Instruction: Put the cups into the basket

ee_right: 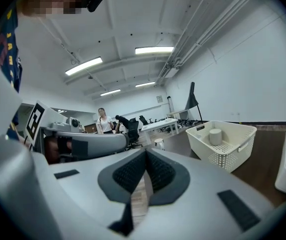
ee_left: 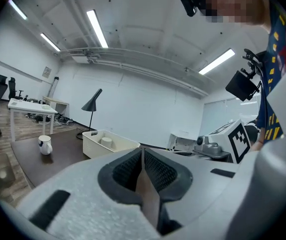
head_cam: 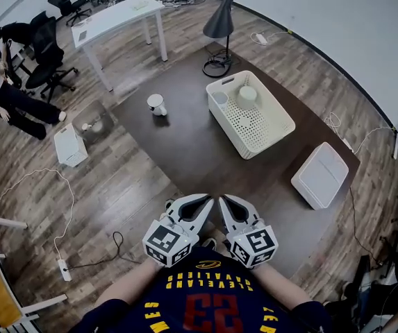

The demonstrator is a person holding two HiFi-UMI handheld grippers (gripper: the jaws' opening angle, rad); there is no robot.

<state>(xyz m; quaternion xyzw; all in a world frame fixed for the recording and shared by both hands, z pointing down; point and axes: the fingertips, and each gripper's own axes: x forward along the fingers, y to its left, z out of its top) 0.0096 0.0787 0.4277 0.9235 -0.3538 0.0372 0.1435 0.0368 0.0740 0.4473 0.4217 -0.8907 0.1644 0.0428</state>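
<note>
A white perforated basket (head_cam: pixel 271 134) stands on a dark brown rug (head_cam: pixel 185 151), with an upturned white cup (head_cam: pixel 247 94) and a second cup (head_cam: pixel 219 98) inside it. The basket also shows in the left gripper view (ee_left: pixel 95 145) and the right gripper view (ee_right: pixel 232 146). Another white cup (head_cam: pixel 156 104) stands alone on the rug, left of the basket, seen too in the left gripper view (ee_left: pixel 44 144). My left gripper (head_cam: pixel 209 201) and right gripper (head_cam: pixel 224 201) are held side by side close to my body, both shut and empty, far from the cups.
A black floor lamp (head_cam: pixel 221 26) stands behind the basket. A white lidded bin (head_cam: pixel 320 175) sits at the rug's right edge, a white table (head_cam: pixel 119 19) at the back left. A small white box (head_cam: pixel 69 146) and a clear container (head_cam: pixel 94 122) lie left. People stand near office chairs (head_cam: pixel 46 54).
</note>
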